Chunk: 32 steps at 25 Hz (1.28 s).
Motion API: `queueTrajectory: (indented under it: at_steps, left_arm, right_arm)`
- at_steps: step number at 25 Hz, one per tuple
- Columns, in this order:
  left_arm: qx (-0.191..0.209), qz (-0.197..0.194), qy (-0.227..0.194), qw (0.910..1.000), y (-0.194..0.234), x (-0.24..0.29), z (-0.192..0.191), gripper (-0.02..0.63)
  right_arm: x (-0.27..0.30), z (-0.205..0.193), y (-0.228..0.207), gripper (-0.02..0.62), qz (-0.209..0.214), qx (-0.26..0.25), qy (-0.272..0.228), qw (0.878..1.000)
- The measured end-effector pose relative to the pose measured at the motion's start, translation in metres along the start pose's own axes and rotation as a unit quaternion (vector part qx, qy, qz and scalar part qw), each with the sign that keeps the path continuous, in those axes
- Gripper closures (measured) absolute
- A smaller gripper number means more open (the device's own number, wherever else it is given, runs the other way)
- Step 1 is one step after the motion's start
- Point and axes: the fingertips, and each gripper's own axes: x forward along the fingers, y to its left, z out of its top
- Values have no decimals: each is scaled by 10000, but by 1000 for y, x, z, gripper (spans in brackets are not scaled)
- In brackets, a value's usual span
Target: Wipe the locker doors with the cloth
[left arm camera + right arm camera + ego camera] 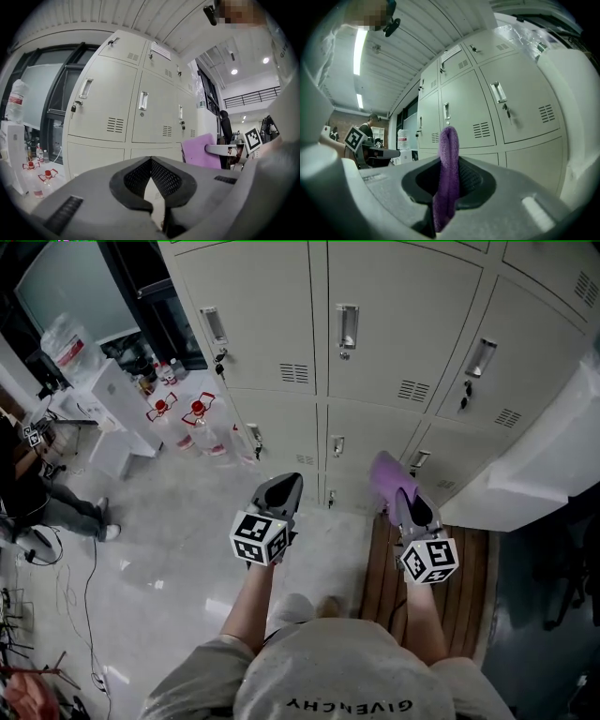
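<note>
A bank of pale grey lockers (375, 324) with metal handles and vent slots fills the far side of the head view. My right gripper (398, 486) is shut on a purple cloth (386, 474), which stands folded between its jaws (449, 164) a short way from the lower doors. My left gripper (286, 486) is shut with nothing in it, pointing at the lower lockers (140, 117); the purple cloth (200, 150) shows at the right of the left gripper view. Neither gripper touches a door.
Clear bottles with red caps (197, 413) stand on the floor left of the lockers by a white cabinet (112, 399). A person (47, 502) sits at far left. A wooden slatted mat (464, 577) lies under my right side, a white block (544, 465) beside it.
</note>
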Motion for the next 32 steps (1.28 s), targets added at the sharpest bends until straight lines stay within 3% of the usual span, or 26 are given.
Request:
queueTrajectory:
  at_steps: [7, 13, 23, 28, 32]
  left_arm:
    - [202, 81, -267, 9994, 12, 20, 50, 607]
    - [277, 29, -625, 9977, 29, 44, 109, 607]
    - [646, -174, -976, 9930, 47, 85, 204, 607]
    - [997, -197, -1050, 9893, 56, 100, 240, 607]
    - [1233, -172, -1145, 9856, 61, 106, 260, 607]
  right_arm:
    - [42, 49, 9, 543, 420, -181, -438, 9980]
    - [83, 115, 16, 543, 689, -457, -970, 9918]
    - [149, 255, 37, 541, 1097, -1097, -2002, 9674]
    - [181, 309, 49, 541, 1113, -1364, -2310, 9569]
    - [204, 342, 53, 541, 860, -1614, -2346, 9547]
